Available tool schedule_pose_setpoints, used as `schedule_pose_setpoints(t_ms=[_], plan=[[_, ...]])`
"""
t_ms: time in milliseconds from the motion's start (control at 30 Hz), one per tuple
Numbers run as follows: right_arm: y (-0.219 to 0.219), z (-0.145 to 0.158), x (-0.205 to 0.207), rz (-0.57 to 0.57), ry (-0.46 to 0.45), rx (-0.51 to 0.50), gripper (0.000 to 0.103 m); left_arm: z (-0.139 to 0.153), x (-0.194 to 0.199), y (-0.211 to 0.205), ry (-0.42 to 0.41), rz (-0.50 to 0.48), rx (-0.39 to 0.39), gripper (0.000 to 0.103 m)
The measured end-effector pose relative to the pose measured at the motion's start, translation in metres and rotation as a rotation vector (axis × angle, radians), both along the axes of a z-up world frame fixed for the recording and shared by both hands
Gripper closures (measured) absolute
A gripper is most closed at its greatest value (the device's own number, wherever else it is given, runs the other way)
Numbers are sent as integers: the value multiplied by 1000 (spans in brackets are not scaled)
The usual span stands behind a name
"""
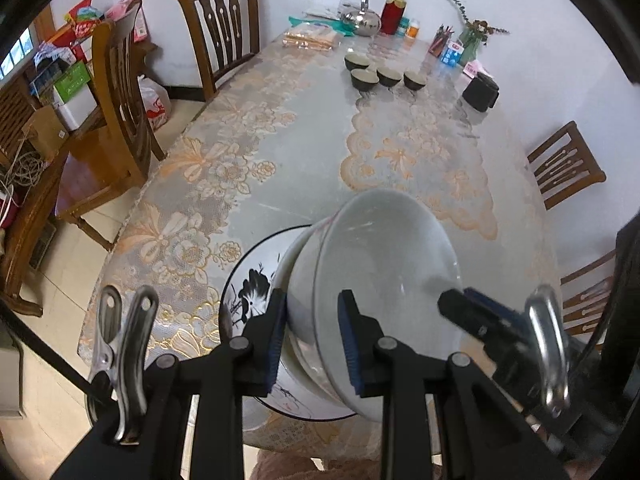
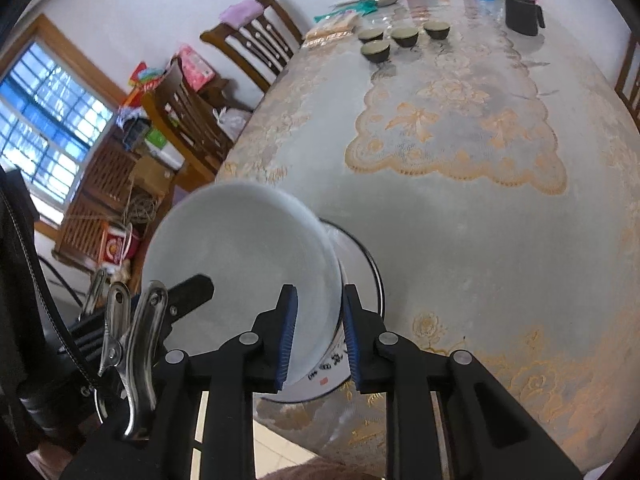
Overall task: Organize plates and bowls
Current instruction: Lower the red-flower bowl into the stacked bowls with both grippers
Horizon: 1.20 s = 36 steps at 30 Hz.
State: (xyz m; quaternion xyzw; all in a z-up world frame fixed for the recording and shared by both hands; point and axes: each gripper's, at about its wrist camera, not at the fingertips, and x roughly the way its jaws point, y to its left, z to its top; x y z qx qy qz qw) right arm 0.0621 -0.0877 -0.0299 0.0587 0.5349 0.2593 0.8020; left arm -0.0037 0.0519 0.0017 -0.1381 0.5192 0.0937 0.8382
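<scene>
A white bowl hangs tilted above a black-rimmed plate painted with ink flowers, near the table's front edge. What looks like a second white bowl nests under it. My left gripper is shut on the bowl's wall on one side. My right gripper is shut on the opposite rim of the bowl. The plate shows beneath and to the right. Each gripper also shows in the other's view: the right gripper and the left gripper. Several small dark bowls stand grouped at the table's far end.
A lace-patterned cloth covers the long table. At its far end stand a steel kettle, a red bottle, a pencil cup, cartons and a black box. Wooden chairs line both sides. Cluttered shelves stand on the left.
</scene>
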Motion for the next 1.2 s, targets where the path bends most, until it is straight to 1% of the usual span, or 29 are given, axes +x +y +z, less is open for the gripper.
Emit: schedule_pose_setpoints(t_ms=[67, 167, 233, 400, 533, 633, 700, 833, 1033, 1200], plan=[[1, 3, 2, 2, -18, 8, 79, 4, 0, 0, -14, -6, 22, 76], [5, 6, 4, 4, -39, 15, 79, 17, -4, -1, -73, -6, 86, 76], [9, 6, 3, 13, -51, 12, 79, 22, -3, 1, -90, -19, 99, 75], [11, 6, 3, 4, -57, 14, 79, 16, -1, 7, -64, -21, 85, 75], [7, 3, 6, -27, -49, 12, 79, -1, 3, 14, -18, -17, 73, 74], [4, -2, 8, -51, -29, 14, 79, -12, 6, 22, 1, -7, 32, 77], [5, -6, 9, -50, -22, 7, 79, -19, 10, 26, 20, -5, 37, 77], [8, -10, 8, -43, -19, 6, 80, -30, 14, 33, 49, 5, -18, 78], [11, -13, 8, -45, -23, -13, 81, -28, 15, 27, 46, -15, 27, 78], [9, -8, 7, -47, -29, 8, 81, -17, 8, 26, 10, -9, 54, 77]])
